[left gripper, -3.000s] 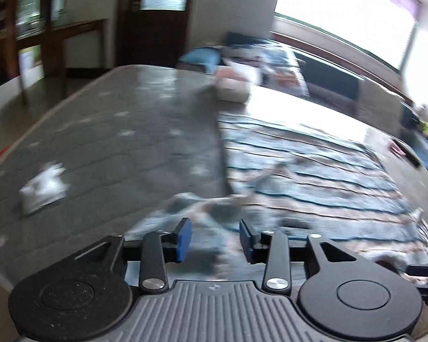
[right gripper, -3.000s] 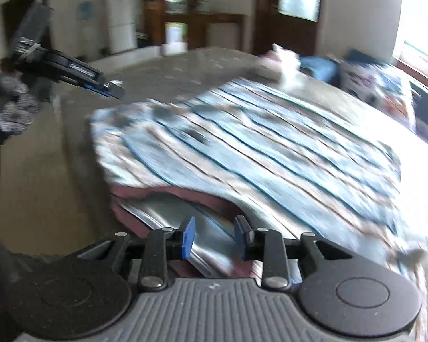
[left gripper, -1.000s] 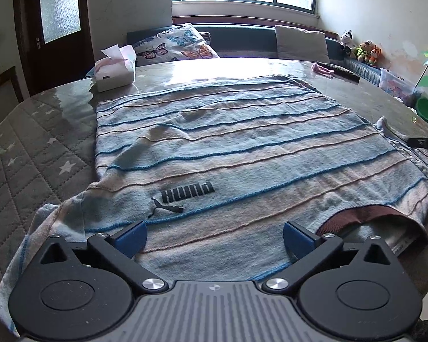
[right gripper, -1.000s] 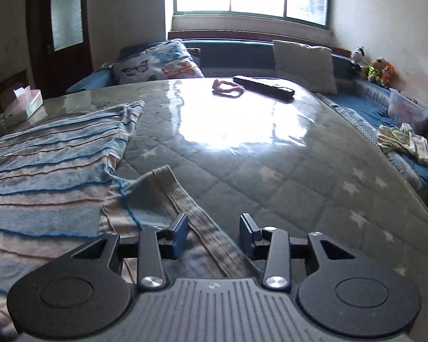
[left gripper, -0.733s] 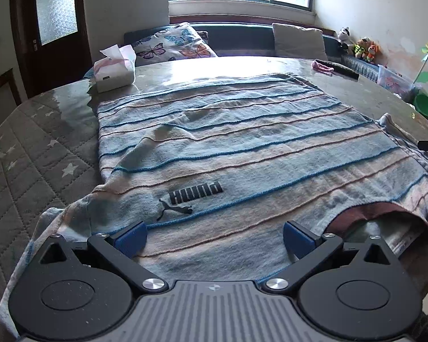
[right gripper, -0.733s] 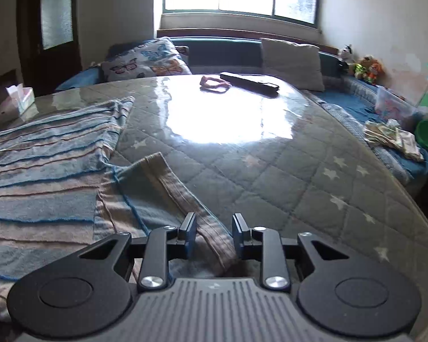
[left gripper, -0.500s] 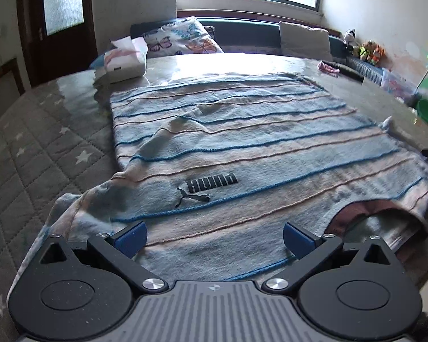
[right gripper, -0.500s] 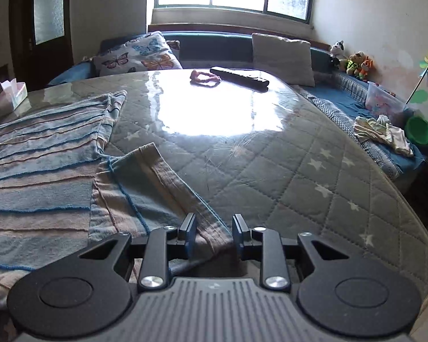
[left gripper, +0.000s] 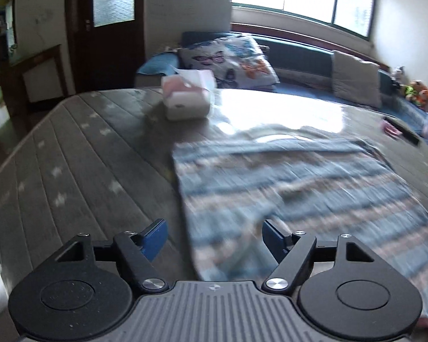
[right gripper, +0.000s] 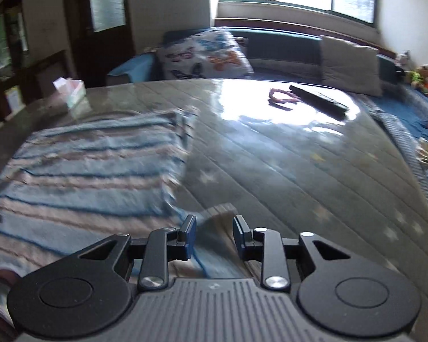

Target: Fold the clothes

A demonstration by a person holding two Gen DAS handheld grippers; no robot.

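A blue, pink and grey striped sweater (left gripper: 314,188) lies spread flat on the quilted grey table (left gripper: 80,159). My left gripper (left gripper: 214,236) is open over the sweater's left edge, its jaws well apart with nothing between them. In the right wrist view the sweater (right gripper: 94,171) lies to the left, and its right sleeve (right gripper: 214,245) runs under my right gripper (right gripper: 214,236). The right jaws stand partly open, with the sleeve between the fingertips. Both views are motion-blurred.
A white tissue box (left gripper: 188,97) stands at the table's far left. A black remote (right gripper: 318,101) and a pink band (right gripper: 281,99) lie at the far right. A sofa with a butterfly pillow (left gripper: 228,59) runs behind the table.
My left gripper has swung left to the sweater's left edge and its jaws have narrowed. My right gripper has shifted left along the sleeve and its jaws have opened slightly wider.
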